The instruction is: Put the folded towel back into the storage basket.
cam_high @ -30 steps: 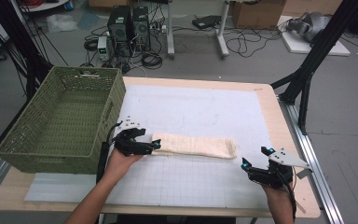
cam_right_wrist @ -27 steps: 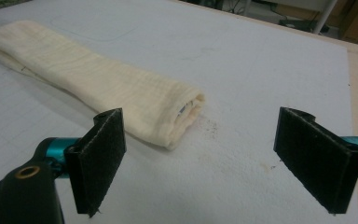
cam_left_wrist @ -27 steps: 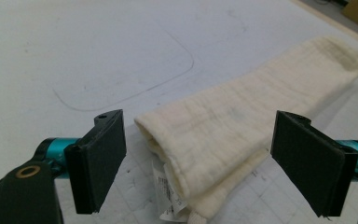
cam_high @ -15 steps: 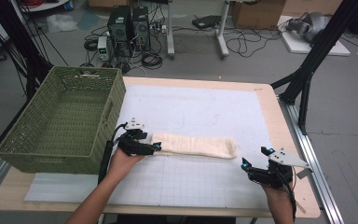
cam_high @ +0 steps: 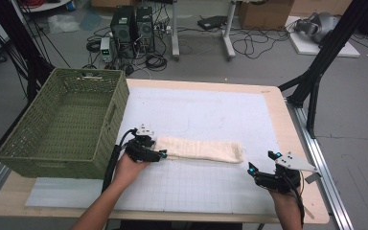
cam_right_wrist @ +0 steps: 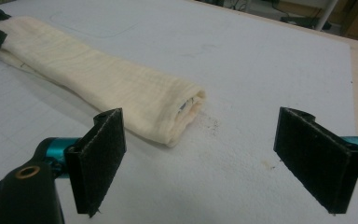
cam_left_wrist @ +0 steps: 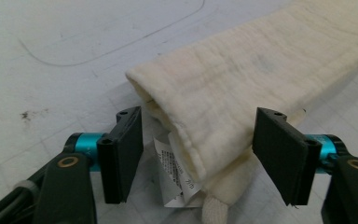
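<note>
A cream towel [cam_high: 199, 149], folded into a long strip, lies across the white mat [cam_high: 206, 110]. My left gripper [cam_high: 159, 154] is at the strip's left end. In the left gripper view it [cam_left_wrist: 200, 149] is open, its jaws standing either side of the towel [cam_left_wrist: 242, 70] end, where a white label [cam_left_wrist: 175, 175] sticks out underneath. My right gripper [cam_high: 263, 165] rests on the mat just right of and below the towel's right end. In the right gripper view it [cam_right_wrist: 205, 163] is open with nothing between the jaws, and the towel [cam_right_wrist: 112, 79] end lies ahead, slightly left.
A green woven basket [cam_high: 62, 124] stands at the table's left side, close to my left hand. The wooden table edge [cam_high: 297, 143] runs along the right, near the right gripper. Computers and cables lie on the floor beyond the table.
My left gripper has shifted only slightly at the towel's left end. The towel and my right gripper have stayed where they were.
</note>
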`<state>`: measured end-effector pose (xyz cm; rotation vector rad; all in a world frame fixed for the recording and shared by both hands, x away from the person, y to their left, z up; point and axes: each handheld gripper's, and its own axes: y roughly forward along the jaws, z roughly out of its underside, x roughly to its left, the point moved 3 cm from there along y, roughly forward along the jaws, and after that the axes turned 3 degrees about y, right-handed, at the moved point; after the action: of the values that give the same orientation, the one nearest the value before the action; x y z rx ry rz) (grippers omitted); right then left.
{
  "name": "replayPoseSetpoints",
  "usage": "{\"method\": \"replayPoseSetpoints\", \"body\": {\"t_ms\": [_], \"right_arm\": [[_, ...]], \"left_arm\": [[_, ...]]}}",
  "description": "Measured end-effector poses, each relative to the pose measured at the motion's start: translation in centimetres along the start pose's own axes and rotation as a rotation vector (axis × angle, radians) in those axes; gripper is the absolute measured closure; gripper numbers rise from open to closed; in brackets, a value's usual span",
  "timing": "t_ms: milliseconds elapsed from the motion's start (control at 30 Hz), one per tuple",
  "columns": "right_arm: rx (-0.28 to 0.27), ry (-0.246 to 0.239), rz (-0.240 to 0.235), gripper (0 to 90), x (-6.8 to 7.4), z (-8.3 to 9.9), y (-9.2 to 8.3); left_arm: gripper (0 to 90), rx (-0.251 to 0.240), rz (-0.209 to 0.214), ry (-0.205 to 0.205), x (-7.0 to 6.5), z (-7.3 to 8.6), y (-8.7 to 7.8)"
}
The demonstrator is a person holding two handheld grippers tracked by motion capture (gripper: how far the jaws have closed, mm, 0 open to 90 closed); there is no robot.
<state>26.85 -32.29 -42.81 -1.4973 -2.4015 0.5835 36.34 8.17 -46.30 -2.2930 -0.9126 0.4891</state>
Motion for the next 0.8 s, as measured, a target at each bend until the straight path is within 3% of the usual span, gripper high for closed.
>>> {"method": "replayPoseSetpoints", "body": {"t_ms": [100,133,333,500,700,800], "right_arm": [[0.001,-0.004,0.0,15.1,0.0,0.0,0.0],[0.0,-0.003,-0.001,15.1,0.0,0.0,0.0],[0.002,-0.001,0.001,15.1,0.0,0.0,0.0],[0.002,-0.009,0.001,15.1,0.0,0.0,0.1],[0.001,-0.006,-0.001,15.2,0.0,0.0,0.1],[0.001,0.003,-0.005,15.5,0.0,0.0,0.1]], "left_arm": [[43.6,0.017,-0.037,0.071,-0.4,0.0,0.0],[50.5,0.017,-0.041,0.088,-0.4,0.1,0.0],[61.4,0.024,-0.037,0.129,-0.7,0.1,-0.2],[77.4,0.02,-0.009,0.182,-1.3,0.2,-0.2],[81.7,-0.002,0.017,0.166,-1.2,0.1,-0.4],[81.9,-0.043,0.036,0.145,-1.2,-0.1,-0.8]]}}
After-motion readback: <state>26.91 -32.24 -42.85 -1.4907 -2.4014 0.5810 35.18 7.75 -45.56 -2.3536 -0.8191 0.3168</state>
